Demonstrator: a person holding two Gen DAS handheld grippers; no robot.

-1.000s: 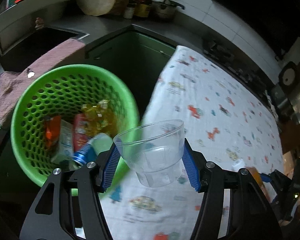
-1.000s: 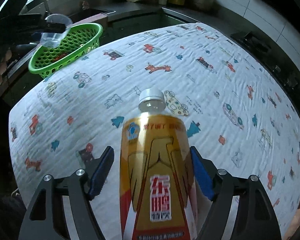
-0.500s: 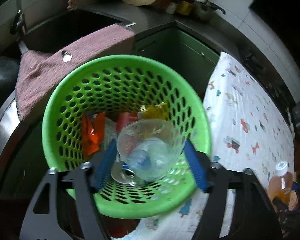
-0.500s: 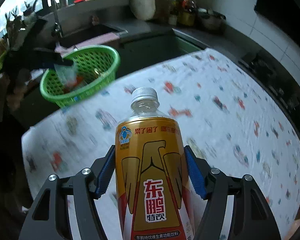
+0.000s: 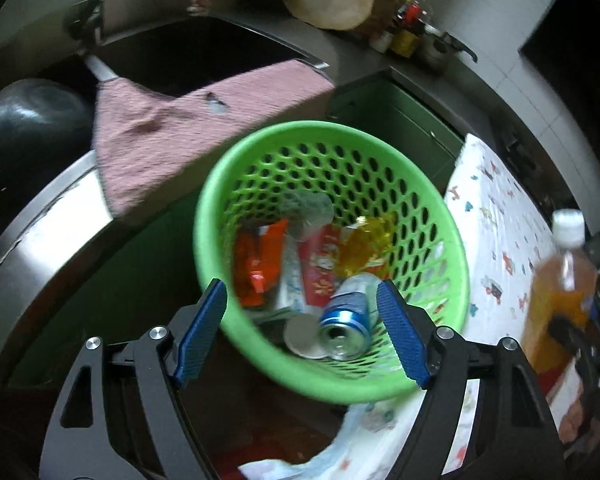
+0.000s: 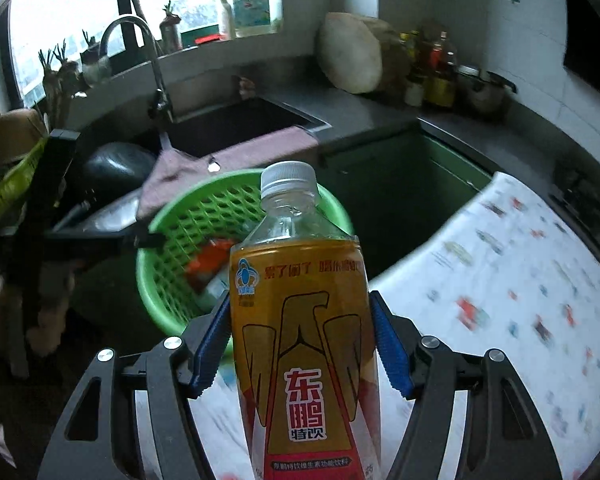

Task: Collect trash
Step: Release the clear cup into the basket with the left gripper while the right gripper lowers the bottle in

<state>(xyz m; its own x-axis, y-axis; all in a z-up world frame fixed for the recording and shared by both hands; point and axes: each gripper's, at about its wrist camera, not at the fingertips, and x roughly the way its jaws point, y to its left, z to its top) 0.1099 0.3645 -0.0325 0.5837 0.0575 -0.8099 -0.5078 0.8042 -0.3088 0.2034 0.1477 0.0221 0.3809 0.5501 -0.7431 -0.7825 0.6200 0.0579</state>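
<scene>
Left tool [image 5: 302, 334] gapes wide and empty over the basket [image 5: 456, 248]; right tool [image 6: 302, 344] grips a bottle [image 6: 304, 328] beside it.

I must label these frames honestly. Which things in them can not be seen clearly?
- Bottle base: right wrist view, cut off by the bottom edge.
- Green basket near rim: right wrist view, hidden behind the bottle.
- Clear cup in the basket: left wrist view, blurred.
- Tablecloth prints: right wrist view, motion-blurred.
</scene>
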